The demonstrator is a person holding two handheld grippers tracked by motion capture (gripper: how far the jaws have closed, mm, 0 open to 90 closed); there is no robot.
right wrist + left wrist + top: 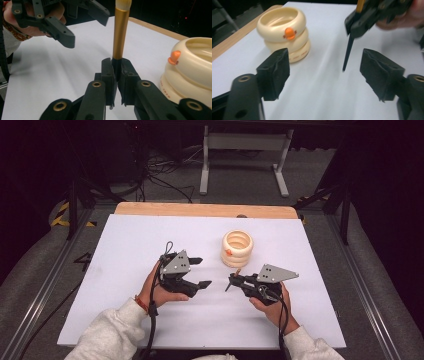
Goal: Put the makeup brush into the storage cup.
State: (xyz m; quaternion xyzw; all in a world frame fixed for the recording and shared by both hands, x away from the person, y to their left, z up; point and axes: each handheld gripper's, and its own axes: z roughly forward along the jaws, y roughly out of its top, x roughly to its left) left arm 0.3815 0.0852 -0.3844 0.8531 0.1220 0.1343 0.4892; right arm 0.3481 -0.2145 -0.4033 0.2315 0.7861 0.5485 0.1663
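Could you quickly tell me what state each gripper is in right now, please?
Left gripper: jaws open, nothing between them.
Right gripper: jaws shut on the brush, gripping its black handle just below the gold ferrule.

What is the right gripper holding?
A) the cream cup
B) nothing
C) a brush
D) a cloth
C: the right gripper has its jaws shut on the dark handle of a brush, whose gold ferrule and pale bristles stand up above them, apart from the cream cup.
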